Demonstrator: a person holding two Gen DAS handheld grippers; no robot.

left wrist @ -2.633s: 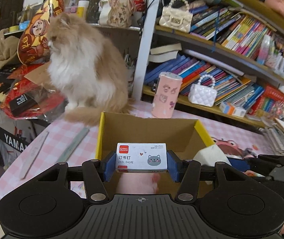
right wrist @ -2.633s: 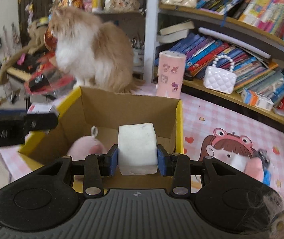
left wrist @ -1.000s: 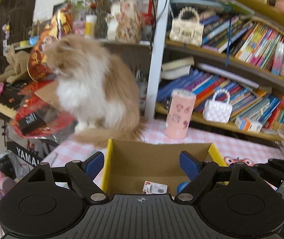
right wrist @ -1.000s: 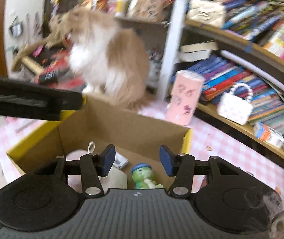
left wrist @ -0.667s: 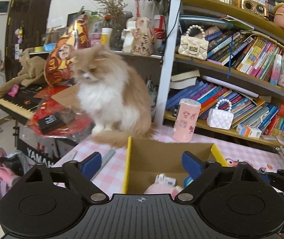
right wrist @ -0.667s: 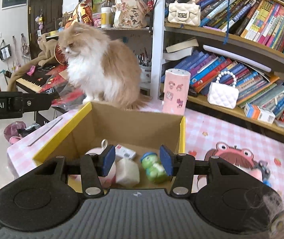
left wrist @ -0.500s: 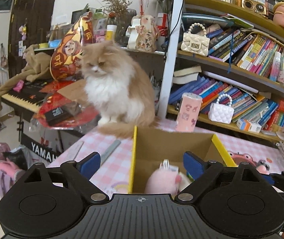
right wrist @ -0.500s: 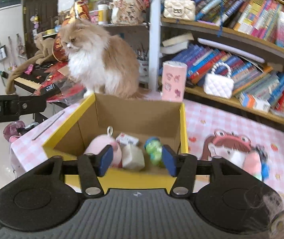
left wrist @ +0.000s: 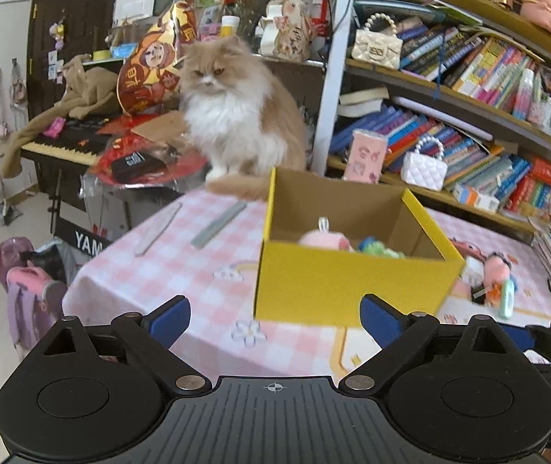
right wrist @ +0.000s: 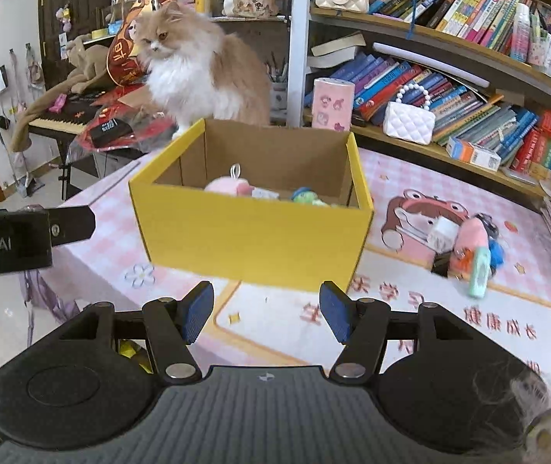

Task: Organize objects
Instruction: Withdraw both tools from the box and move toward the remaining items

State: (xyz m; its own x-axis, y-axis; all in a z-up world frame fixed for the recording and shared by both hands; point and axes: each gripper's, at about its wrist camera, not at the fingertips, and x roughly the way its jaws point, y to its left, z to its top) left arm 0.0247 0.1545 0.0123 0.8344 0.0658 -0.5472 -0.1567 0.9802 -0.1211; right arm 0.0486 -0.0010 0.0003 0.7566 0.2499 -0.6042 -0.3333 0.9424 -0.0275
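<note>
A yellow cardboard box [left wrist: 337,282] [right wrist: 252,239] stands on the pink checked table. Inside it a pink plush [right wrist: 229,185], a small white box [right wrist: 265,193] and a green toy figure [right wrist: 302,195] show above the front wall. My left gripper [left wrist: 275,321] is open and empty, back from the box's near side. My right gripper [right wrist: 265,311] is open and empty, also in front of the box. A small pile of loose items [right wrist: 468,239] lies on the table right of the box.
A fluffy orange and white cat [left wrist: 236,116] sits at the table's far edge behind the box. Two rulers [left wrist: 217,224] lie left of the box. A pink cylinder [right wrist: 331,104] and bookshelves [right wrist: 468,58] stand behind. A keyboard piano [left wrist: 62,147] is at the left.
Both grippers let go of the staples box and the white cube into the yellow box, opened, and pulled back and up away from it. The cat turned its head toward me.
</note>
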